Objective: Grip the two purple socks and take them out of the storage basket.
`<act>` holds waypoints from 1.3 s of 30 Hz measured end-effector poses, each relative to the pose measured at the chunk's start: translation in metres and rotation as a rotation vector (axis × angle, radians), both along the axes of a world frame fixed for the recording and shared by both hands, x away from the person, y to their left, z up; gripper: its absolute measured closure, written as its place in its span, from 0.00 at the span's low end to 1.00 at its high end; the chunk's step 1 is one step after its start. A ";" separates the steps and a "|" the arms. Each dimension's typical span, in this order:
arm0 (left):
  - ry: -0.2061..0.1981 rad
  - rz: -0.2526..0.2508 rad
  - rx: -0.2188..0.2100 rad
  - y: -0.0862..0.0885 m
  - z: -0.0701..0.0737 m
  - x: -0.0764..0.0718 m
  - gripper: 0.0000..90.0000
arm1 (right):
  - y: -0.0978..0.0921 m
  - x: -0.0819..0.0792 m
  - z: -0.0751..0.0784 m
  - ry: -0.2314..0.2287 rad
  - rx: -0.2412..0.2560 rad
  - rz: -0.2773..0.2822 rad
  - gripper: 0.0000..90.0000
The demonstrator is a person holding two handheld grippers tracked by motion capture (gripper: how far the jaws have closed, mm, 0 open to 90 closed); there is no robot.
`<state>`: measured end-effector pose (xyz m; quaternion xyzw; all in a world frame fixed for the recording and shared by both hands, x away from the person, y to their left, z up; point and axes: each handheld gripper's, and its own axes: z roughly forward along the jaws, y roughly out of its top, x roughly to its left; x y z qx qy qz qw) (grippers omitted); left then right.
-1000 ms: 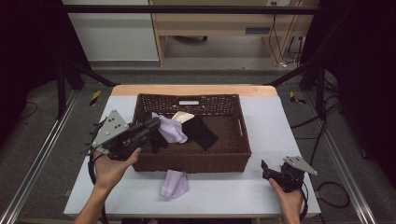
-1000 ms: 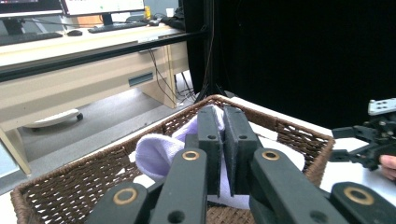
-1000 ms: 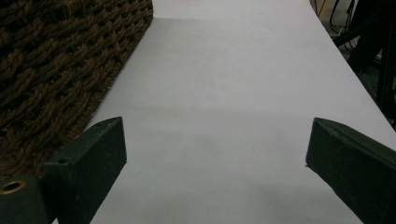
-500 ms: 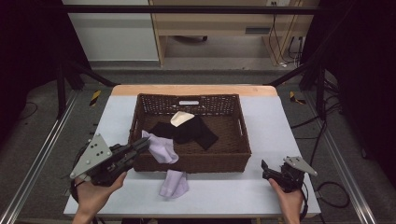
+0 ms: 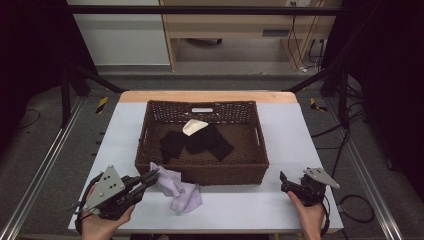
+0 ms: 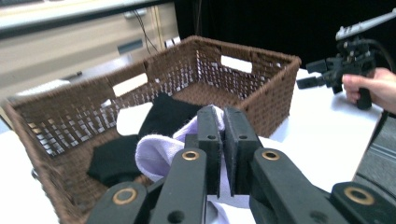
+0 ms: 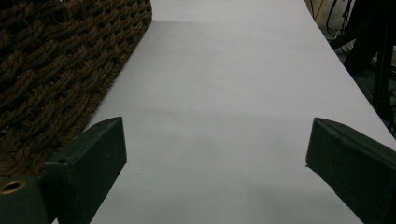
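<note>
Near the front left corner of the desk point(image 5: 300, 125), the left hand-held gripper point(image 5: 150, 176) is clenched on a pale lilac cloth sock point(image 5: 169, 181), which a second ago hung over the left part of the brown woven wicker basket point(image 5: 142, 140) and has now been drawn out over its front wall. The sock trails down onto a second lilac sock point(image 5: 187, 200) lying on the desk just before the basket's front edge (the two touch, so the pair is coming together). From the left gripper view the jaws stand pressed together with lilac fabric point(image 6: 154, 151) bunched around them. Black cloth pieces point(image 5: 200, 141) and a cream piece point(image 5: 194, 127) remain inside the basket. The right hand-held gripper point(image 5: 286, 181) has not moved: it rests released near the front right corner, jaws spread wide over bare desk. By my judgement, the lilac pair is nearly unloaded; the dark items are left.
</note>
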<state>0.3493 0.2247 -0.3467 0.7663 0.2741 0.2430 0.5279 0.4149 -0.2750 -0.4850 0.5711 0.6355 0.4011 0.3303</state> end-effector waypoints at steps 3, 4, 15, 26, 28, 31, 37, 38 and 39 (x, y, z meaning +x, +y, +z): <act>0.049 0.002 0.017 -0.002 -0.015 0.002 0.95 | 0.000 0.000 0.000 -0.003 -0.002 -0.002 0.06; 0.062 0.004 0.021 -0.002 -0.019 0.003 0.95 | 0.000 0.000 0.000 -0.003 -0.003 -0.002 0.06; 0.178 0.020 0.057 -0.002 -0.051 0.014 0.95 | 0.000 0.000 0.000 0.003 0.002 0.003 0.06; 0.285 0.044 0.144 -0.006 -0.092 0.031 0.94 | -0.001 0.001 0.000 0.005 0.003 0.001 0.06; 0.293 0.051 0.152 -0.005 -0.097 0.034 0.91 | -0.001 0.000 0.000 0.003 0.004 0.002 0.06; 0.302 0.069 0.167 -0.002 -0.102 0.037 0.86 | -0.001 0.000 0.000 0.003 0.004 0.002 0.06; 0.280 0.086 0.130 0.002 -0.095 0.036 0.61 | -0.001 0.001 0.000 0.006 0.004 0.001 0.06; 0.268 0.090 0.115 0.003 -0.093 0.035 0.58 | -0.001 0.001 0.000 0.006 0.004 0.001 0.06; 0.260 0.093 0.104 0.004 -0.091 0.034 0.55 | -0.001 0.001 0.000 0.005 0.005 0.002 0.06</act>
